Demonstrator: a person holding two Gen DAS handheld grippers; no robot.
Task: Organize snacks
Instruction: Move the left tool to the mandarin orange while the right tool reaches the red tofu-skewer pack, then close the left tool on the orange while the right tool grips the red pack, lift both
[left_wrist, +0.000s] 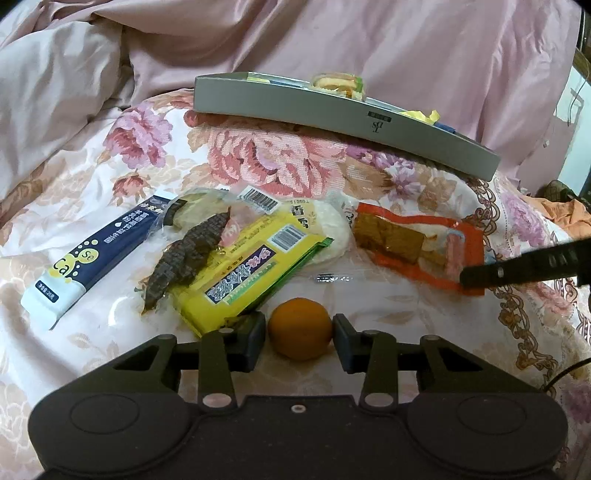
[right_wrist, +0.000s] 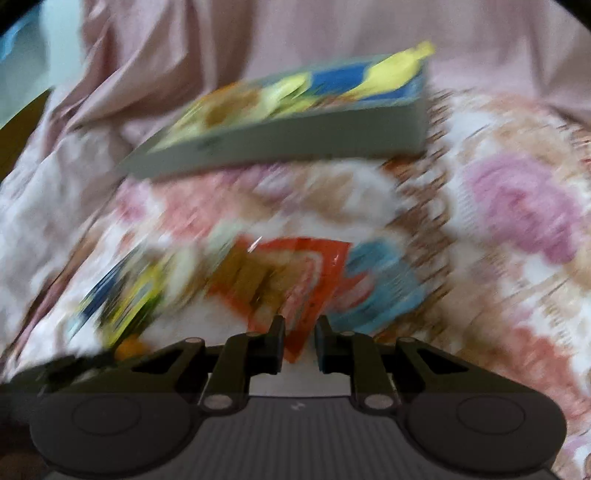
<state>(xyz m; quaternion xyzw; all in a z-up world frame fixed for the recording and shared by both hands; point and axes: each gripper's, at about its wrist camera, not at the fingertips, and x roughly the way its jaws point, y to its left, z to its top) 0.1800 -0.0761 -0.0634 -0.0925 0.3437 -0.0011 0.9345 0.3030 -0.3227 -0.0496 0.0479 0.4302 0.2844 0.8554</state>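
Note:
In the left wrist view several snacks lie on a floral bedspread: a navy and white stick pack (left_wrist: 83, 258), a dark dried snack in clear wrap (left_wrist: 184, 258), a yellow packet (left_wrist: 247, 269), a white rice cake (left_wrist: 328, 229) and an orange packet (left_wrist: 417, 243). My left gripper (left_wrist: 300, 334) is open with its jaws on either side of a small orange fruit (left_wrist: 300, 328). A grey box (left_wrist: 343, 118) at the back holds snacks. The right wrist view is blurred; my right gripper (right_wrist: 300, 343) is open over a corner of the orange packet (right_wrist: 288, 280). The grey box (right_wrist: 288, 136) lies beyond.
A pink quilt (left_wrist: 332, 37) is bunched up behind the box. My right gripper's dark finger (left_wrist: 524, 266) reaches in from the right edge of the left wrist view, over the orange packet's end.

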